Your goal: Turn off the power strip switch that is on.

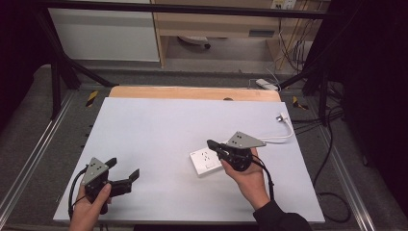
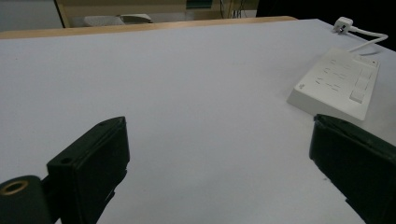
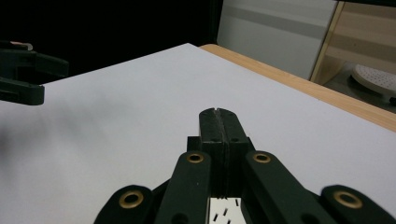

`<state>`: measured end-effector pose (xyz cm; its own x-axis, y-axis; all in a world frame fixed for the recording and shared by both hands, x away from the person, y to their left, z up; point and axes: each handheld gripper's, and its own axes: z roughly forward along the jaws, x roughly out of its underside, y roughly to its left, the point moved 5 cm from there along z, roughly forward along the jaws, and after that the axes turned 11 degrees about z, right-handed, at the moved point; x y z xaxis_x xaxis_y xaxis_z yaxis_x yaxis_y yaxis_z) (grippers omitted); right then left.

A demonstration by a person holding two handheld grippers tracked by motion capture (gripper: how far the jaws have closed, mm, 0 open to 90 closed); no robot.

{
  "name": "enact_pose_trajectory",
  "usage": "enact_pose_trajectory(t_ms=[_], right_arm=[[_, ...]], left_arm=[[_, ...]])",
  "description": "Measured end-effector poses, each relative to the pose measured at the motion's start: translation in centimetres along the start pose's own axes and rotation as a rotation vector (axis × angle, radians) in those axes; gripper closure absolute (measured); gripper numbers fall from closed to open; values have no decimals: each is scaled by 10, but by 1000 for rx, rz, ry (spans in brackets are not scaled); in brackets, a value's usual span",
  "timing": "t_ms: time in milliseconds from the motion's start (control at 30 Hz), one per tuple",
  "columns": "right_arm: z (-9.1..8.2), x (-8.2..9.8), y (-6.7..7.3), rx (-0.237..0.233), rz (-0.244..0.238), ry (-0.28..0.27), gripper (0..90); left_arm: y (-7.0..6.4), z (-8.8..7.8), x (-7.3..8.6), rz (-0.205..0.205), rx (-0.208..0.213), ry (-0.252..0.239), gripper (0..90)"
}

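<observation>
White, matte tabletop (image 1: 159, 139) under dim light, light wooden strip (image 1: 192, 92) along the far edge, grey floor and dark metal frame around.

Flat white rectangular power strip with socket slots (image 1: 206, 162) lying on the tabletop right of centre, turned at an angle; seen again from the left gripper view (image 2: 337, 84) at the upper right, slots and a row of switches facing up. White cable (image 1: 279, 139) running from it toward the far right, ending in a white plug (image 1: 281, 117) that rests on the tabletop near the right edge; same plug (image 2: 344, 23) at the top right of the left gripper view.

Right gripper (image 1: 214, 144), black with a grey three-cornered plate on top, held in a hand (image 1: 250, 175) directly above the near-right end of the power strip, tips pointing left over its top face. Jaws pressed together with nothing between them, the 2 pads (image 3: 218, 122) meeting along a thin seam in the right gripper view; a sliver of the slotted white face just below them. Contact with the strip: cannot tell.

Left gripper (image 1: 123, 169), black with the same grey plate, held low at the near-left corner, well apart from the power strip. Jaws spread wide, bare tabletop between the 2 pads (image 2: 93, 158).
</observation>
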<state>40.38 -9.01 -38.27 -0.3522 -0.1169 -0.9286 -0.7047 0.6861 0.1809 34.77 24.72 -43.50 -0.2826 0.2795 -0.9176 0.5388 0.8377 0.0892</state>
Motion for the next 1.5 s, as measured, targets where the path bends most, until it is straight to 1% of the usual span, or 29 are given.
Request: enact_pose_trajectory(t_ms=[233,333,467,567,833,1033,1167,1500], right_arm=[[5,6,2,-9,2,28,900],[6,8,2,-7,2,30,900],[8,12,-2,2,14,47,900],[9,14,-2,2,20,49,900],[15,25,-7,4,42,79,900],[15,29,-9,9,41,93,900],[16,33,-10,8,44,109,900],[20,43,-11,7,53,146,900]], left_arm=[[-2,1,0,3,7,5,52],[-2,1,1,5,9,7,52],[-2,1,1,6,11,7,52],[-3,2,1,7,12,8,52],[-3,1,0,11,12,6,52],[-3,1,0,12,13,10,52],[-4,2,0,19,14,14,52],[-5,2,1,20,18,22,52]])
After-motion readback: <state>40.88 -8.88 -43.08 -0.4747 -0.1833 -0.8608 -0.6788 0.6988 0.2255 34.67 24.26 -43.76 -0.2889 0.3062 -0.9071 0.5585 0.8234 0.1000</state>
